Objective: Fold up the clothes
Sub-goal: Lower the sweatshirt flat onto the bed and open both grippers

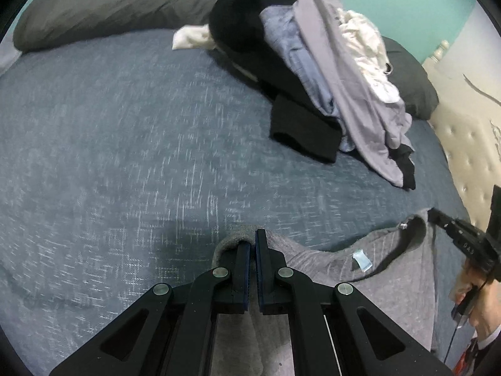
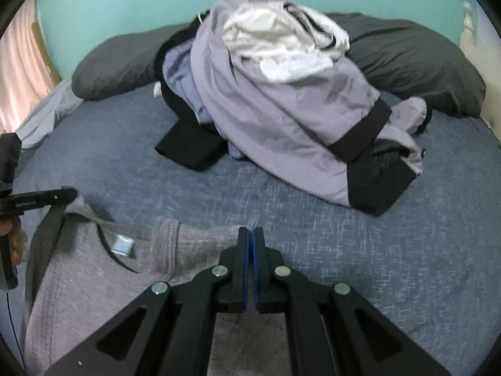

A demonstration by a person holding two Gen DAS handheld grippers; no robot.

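Note:
A grey knit shirt (image 1: 391, 275) hangs by its shoulders just over the blue bed cover (image 1: 125, 144), its neck opening and pale blue label (image 1: 361, 260) facing me. My left gripper (image 1: 252, 235) is shut on one shoulder edge. The right gripper (image 1: 433, 213), held by a hand at the right edge, pinches the other shoulder. In the right wrist view the right gripper (image 2: 250, 231) is shut on the shirt (image 2: 94, 288) beside the collar. The left gripper (image 2: 72, 192) grips the far shoulder at the left.
A heap of unfolded clothes (image 2: 281, 109), lilac, black, white and pale blue, lies at the back of the bed. Dark grey pillows (image 2: 413, 62) run along the teal wall. A tufted cream headboard (image 1: 463, 144) bounds the right side, and a pink curtain (image 2: 18, 72) hangs left.

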